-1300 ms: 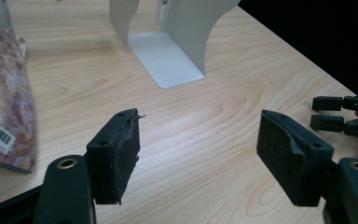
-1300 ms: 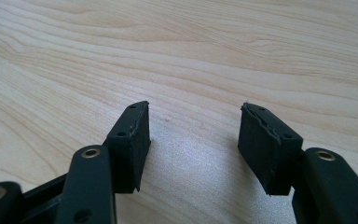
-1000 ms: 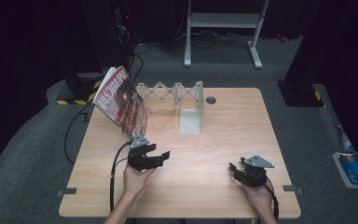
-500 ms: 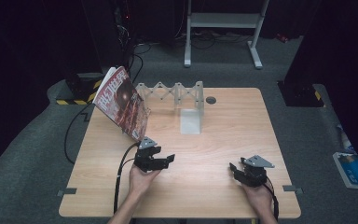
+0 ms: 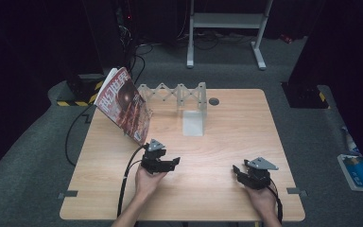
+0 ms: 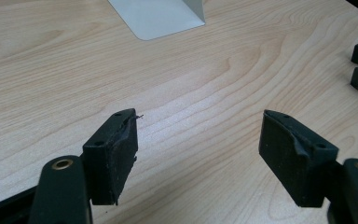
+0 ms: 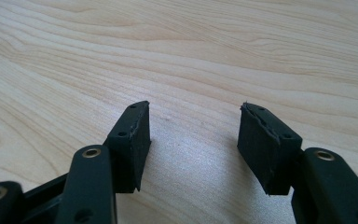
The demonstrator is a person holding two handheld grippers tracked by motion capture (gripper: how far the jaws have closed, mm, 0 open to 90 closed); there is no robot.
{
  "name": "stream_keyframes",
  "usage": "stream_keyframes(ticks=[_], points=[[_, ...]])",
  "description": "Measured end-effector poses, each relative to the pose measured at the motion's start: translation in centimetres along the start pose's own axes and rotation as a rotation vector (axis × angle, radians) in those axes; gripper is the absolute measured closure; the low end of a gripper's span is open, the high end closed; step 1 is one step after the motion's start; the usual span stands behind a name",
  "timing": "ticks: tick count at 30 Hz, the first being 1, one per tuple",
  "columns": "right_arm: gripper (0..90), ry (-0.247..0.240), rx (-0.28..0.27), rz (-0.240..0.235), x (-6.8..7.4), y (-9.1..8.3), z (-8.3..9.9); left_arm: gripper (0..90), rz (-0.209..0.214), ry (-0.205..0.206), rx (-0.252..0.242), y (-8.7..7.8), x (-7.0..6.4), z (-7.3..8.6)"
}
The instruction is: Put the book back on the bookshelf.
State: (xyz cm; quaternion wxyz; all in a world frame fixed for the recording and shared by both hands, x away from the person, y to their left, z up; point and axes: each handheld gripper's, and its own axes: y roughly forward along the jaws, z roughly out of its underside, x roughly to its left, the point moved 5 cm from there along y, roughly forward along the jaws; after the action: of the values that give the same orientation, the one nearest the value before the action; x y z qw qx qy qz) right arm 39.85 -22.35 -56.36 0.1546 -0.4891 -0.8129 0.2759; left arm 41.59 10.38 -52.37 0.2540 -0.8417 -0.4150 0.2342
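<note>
One magazine leaning upright at counter rear-left edge, one white bookend mid-rear, two grippers low over bare front counter, left gripper spread, right gripper spread, both empty

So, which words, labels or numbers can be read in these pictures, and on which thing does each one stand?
Red magazine leaning on the white folding rack: large white characters on its cover, too blurred to read.
Blue and white packet on the floor: print too small to read.
Light wooden table: no text.
</note>
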Motion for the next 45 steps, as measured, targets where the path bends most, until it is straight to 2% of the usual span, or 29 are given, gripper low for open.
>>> stream_keyframes(ticks=[6, 14, 15, 21, 27, 33, 40, 42, 45], points=[[43.8, -0.004, -0.001, -0.001, 0.0, 0.0, 0.0, 28.4, -0.027, 0.011, 0.008, 1.0, -0.1, 0.1], [43.7, -0.004, -0.002, 0.0, 0.0, 0.0, 0.0, 28.4, -0.059, -0.002, 0.005, 1.9, 0.1, 0.7], [43.8, -0.004, -0.002, 0.0, 0.0, 0.0, 0.0, 28.4, -0.066, 0.008, 0.007, 2.0, 0.2, 0.8], [43.7, -0.006, -0.004, 0.0, 0.0, 0.0, 0.0, 28.4, -0.094, 0.005, 0.003, 2.4, 0.4, 1.1], [43.5, 0.001, -0.004, 0.002, 0.0, 0.0, 0.0, 28.4, -0.123, 0.028, 0.001, 2.9, 0.3, 1.3], [43.3, 0.001, -0.006, 0.003, 0.0, 0.0, 0.0, 28.1, -0.141, 0.016, -0.004, 3.2, 0.5, 1.6], [43.1, 0.003, -0.006, 0.004, 0.0, 0.0, 0.0, 28.3, -0.173, 0.059, -0.013, 3.4, 0.5, 2.1], [43.1, 0.003, -0.006, 0.005, 0.0, 0.0, 0.0, 28.2, -0.195, 0.088, -0.025, 3.5, 0.3, 2.3], [43.0, 0.005, -0.006, 0.005, 0.0, 0.0, 0.0, 27.5, -0.2, 0.081, -0.035, 3.4, 0.2, 2.4]])
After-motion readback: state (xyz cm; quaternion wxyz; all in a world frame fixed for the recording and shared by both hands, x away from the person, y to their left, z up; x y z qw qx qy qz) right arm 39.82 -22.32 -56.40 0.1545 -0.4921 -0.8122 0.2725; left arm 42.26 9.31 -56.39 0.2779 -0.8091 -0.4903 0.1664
